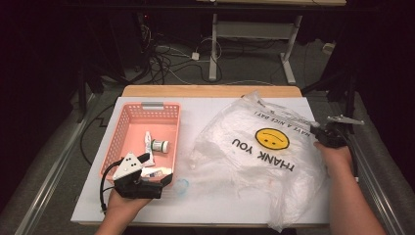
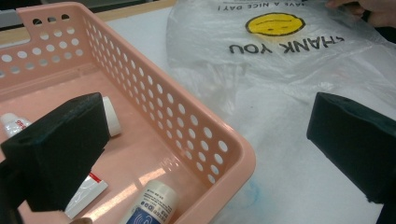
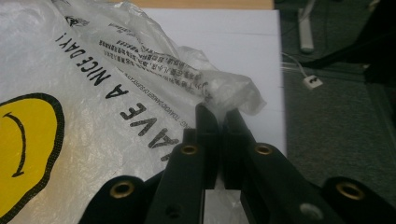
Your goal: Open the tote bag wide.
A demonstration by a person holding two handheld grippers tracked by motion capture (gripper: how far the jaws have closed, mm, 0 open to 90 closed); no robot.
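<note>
A clear plastic bag (image 1: 254, 147) printed with a yellow smiley and "THANK YOU" lies spread over the right half of the white table top. My right gripper (image 1: 318, 128) is at the bag's far right edge. In the right gripper view it (image 3: 219, 112) is shut on a bunched strip of the bag (image 3: 93, 93). A pink perforated basket (image 1: 128, 122) stands at the left and holds a small jar (image 1: 159, 145) and tubes (image 1: 148, 144). My left gripper (image 1: 157, 169) is open at the basket's near right corner. Its (image 2: 205, 135) jaws straddle the basket wall (image 2: 140, 79), one inside above a tube (image 2: 86, 193) and one over the table.
A faint blue ring (image 1: 182, 186) marks the white sheet just right of the basket's front corner. The table's right edge (image 1: 320, 147) runs close beside my right hand. Cables (image 1: 161, 58) and a desk frame (image 1: 213, 49) are on the floor beyond the table.
</note>
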